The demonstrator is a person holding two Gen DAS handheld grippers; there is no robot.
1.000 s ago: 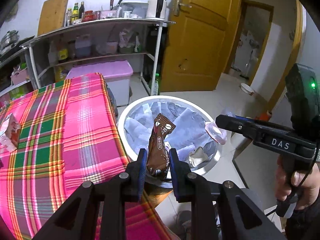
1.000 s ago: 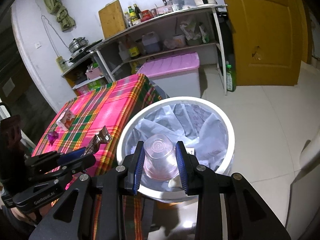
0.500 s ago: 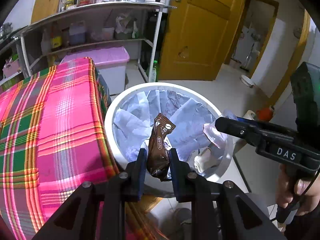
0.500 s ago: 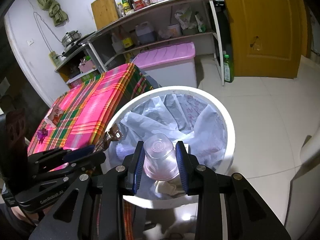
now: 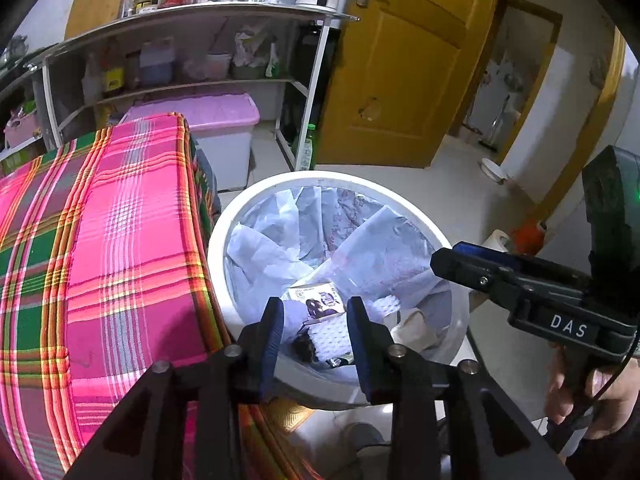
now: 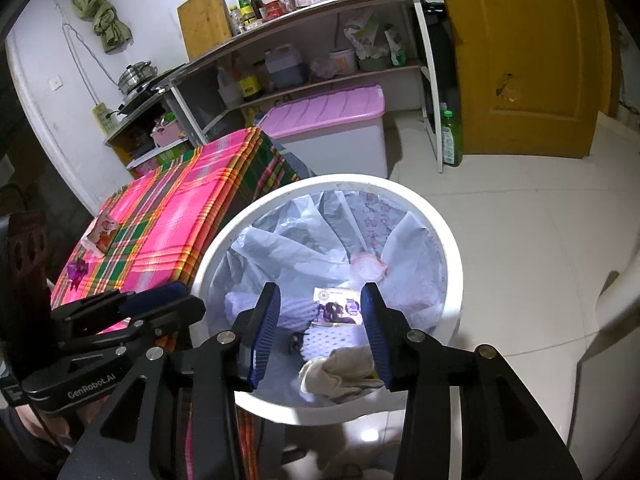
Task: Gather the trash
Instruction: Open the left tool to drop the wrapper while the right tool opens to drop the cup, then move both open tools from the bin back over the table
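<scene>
Both wrist views are evenly and fairly brightly lit by indoor light from above, with no hard shadows across the room. The fisheye lenses bend straight lines strongly: the shelf unit point(image 5: 192, 28) bows in an arc and the yellow door point(image 6: 528, 60) leans, while black vignette fills the corners. The pink plaid tablecloth point(image 5: 100, 240) is oversaturated, nearly glowing, and its lower left part smears into blur. A small bright reflection sits on the glossy floor tiles point(image 6: 368, 434) below the white bin point(image 6: 448, 240) (the bin's depths are dimmer, with soft shade). The centre is sharp; the near black finger frames are soft and dark, with little detail.
</scene>
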